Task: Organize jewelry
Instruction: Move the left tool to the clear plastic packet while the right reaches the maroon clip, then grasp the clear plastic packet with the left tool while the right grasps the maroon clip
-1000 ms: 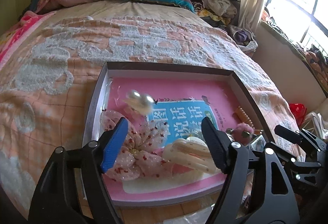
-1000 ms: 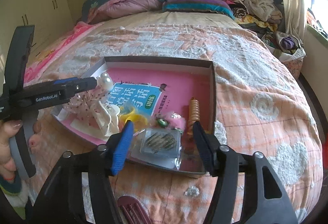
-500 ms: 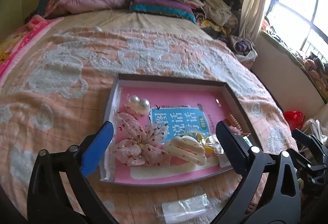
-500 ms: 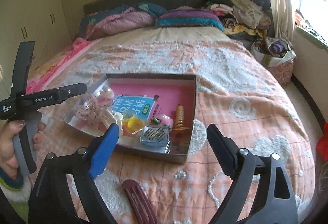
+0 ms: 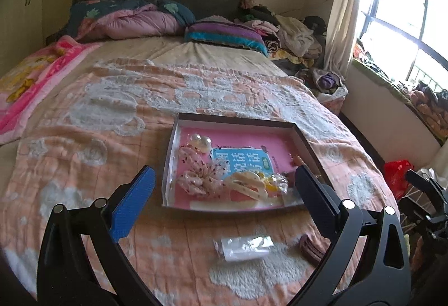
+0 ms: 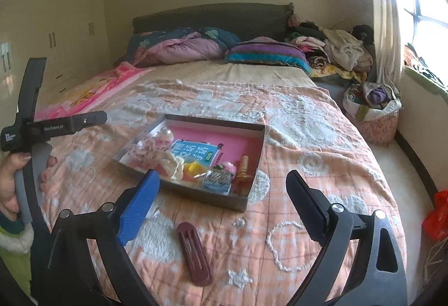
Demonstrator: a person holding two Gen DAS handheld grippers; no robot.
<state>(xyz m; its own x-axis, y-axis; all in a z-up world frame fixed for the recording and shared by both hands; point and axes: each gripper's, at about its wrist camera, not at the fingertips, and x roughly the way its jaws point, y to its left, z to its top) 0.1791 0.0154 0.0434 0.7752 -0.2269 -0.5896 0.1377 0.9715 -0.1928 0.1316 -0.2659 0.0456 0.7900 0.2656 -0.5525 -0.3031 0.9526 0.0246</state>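
A shallow dark-rimmed box (image 5: pixel 236 119) (image 6: pixel 214 122) with a pink lining sits on the bed. In it lie a pearl clip (image 5: pixel 200 141), a floral scrunchie (image 5: pixel 200 173), a cream claw clip (image 5: pixel 249 185), a yellow piece (image 6: pixel 194 167), a packet of small clips (image 6: pixel 218 180) and an amber comb-like clip (image 6: pixel 243 167). A maroon hair clip (image 6: pixel 193 252) (image 5: pixel 312 245) and a clear plastic bag (image 5: pixel 242 245) lie on the bedspread in front of the box. My left gripper (image 5: pixel 224 191) is open and empty, held back from the box. My right gripper (image 6: pixel 222 198) is open and empty, above the bedspread.
The bed has an orange and white bedspread (image 5: pixel 112 115). Pillows and quilts (image 5: pixel 134 20) lie at the headboard, clothes (image 5: pixel 291 34) pile at the far right. A basket (image 6: pixel 372 110) and a window stand right of the bed. Wardrobes (image 6: pixel 56 26) line the left wall.
Both grippers have pulled back and up from the box and opened wider. The pearl clip, falling a second ago, now lies in the box's far left corner.
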